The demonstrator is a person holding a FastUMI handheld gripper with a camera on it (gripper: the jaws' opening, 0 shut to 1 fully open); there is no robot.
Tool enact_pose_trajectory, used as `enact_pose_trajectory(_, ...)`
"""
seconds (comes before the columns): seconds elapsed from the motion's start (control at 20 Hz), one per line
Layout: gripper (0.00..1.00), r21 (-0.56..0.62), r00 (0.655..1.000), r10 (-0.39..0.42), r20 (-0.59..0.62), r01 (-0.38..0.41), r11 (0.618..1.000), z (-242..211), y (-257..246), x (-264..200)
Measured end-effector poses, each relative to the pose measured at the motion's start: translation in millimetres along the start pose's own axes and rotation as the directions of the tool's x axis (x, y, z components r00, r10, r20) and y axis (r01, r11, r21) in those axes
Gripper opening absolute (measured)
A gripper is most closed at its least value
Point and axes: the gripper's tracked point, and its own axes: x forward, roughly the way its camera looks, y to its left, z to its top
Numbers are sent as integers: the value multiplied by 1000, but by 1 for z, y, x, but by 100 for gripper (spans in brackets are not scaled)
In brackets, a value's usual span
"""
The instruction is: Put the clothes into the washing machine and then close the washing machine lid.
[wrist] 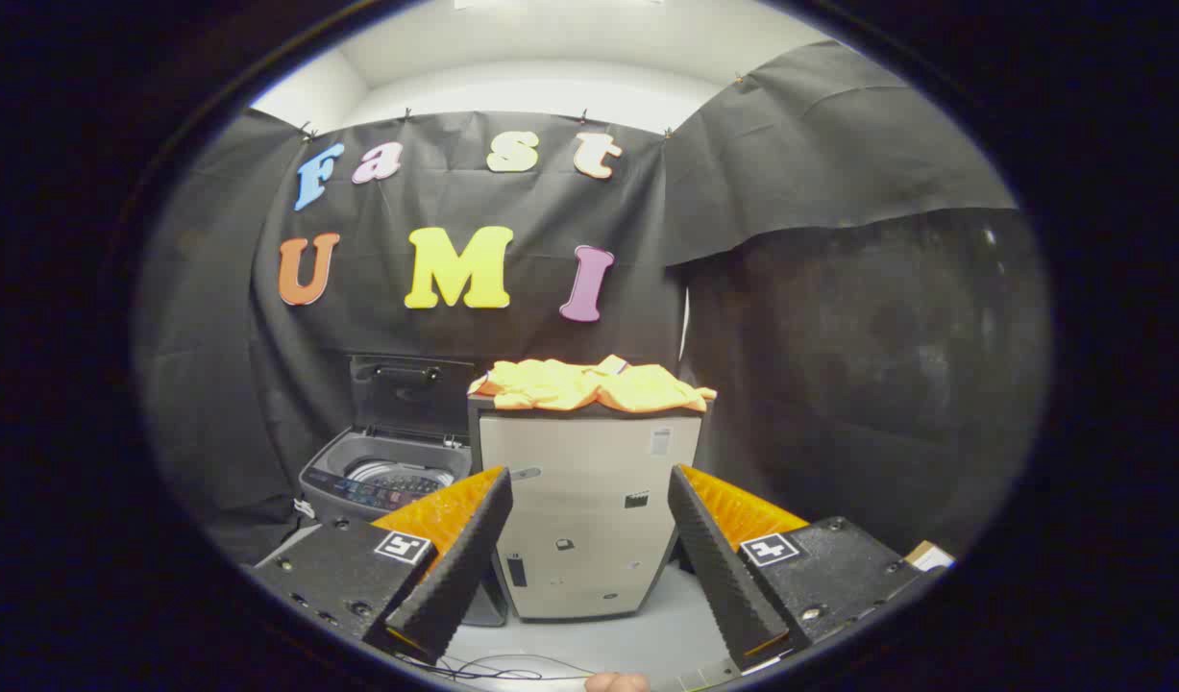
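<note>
Your biggest object ahead is the beige cabinet [589, 519], standing upright on the pale floor [637, 639] against the black cloth wall, and it fills the gap between the two fingers of your hand-held gripper [589, 553]. Just to its left, touching or nearly touching its side, sits the grey top-loading washing machine [382, 476], lower than the cabinet, with its lid [408, 389] swung up and leaning back against the cloth so the drum opening shows. On the cabinet's flat top lies the orange clothes [589, 384] pile, crumpled and spread across most of the surface, well beyond your fingertips and untouched. Your hand-held gripper is released: the fingers stand wide apart with nothing between them but the cabinet's front far behind. A thin cable [493, 668] trails on the floor below the fingers, and a fingertip [616, 682] of yours peeks in beside it.
</note>
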Motion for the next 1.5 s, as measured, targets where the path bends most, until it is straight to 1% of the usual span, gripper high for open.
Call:
enact_pose_trajectory(0.4, 100, -15, 1000, 28, 1, -28, 1000, -2, 10, -7)
enact_pose_trajectory(0.8, 100, -10, 1000, 18, -4, -18, 1000, -6, 7, -8)
enact_pose_trajectory(1.5, 100, -14, 1000, 17, -2, -18, 1000, 1, 16, 0)
